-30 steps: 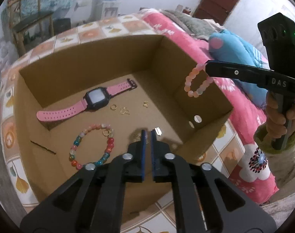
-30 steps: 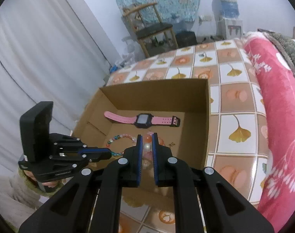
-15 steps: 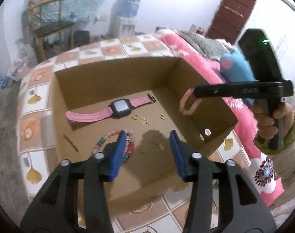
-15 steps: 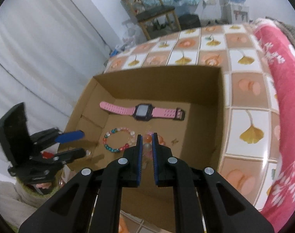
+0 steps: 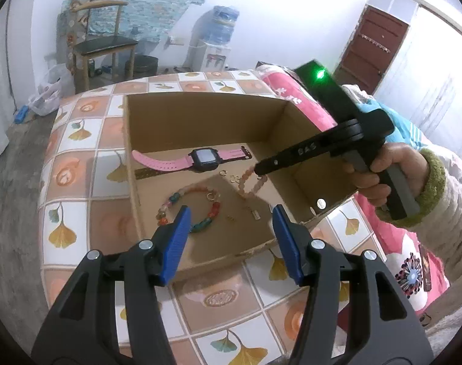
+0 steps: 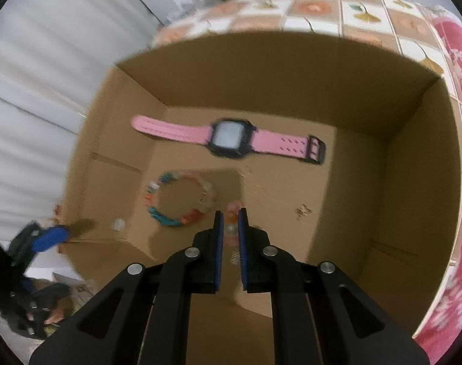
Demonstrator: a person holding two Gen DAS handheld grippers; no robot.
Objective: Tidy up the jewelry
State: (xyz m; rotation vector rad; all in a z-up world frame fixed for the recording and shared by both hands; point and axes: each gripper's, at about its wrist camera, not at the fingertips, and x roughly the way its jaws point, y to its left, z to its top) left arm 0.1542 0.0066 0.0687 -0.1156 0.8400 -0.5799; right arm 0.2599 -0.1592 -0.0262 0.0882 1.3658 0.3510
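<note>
Two bracelets show: my right gripper (image 6: 230, 213) clamps the peach one (image 5: 251, 186) low inside the box (image 5: 200, 112), right of the beaded one (image 5: 190, 205), while my left gripper (image 5: 231, 228), jaws just opened, holds nothing.

The left wrist view looked obliquely down from outside the cardboard box (image 5: 200, 115) near its front edge. The right wrist view looked steeply down, close above the floor. Both shared the pink watch (image 5: 204, 159) (image 6: 229, 138) and multicoloured bead bracelet (image 5: 191, 206) (image 6: 177, 200).
</note>
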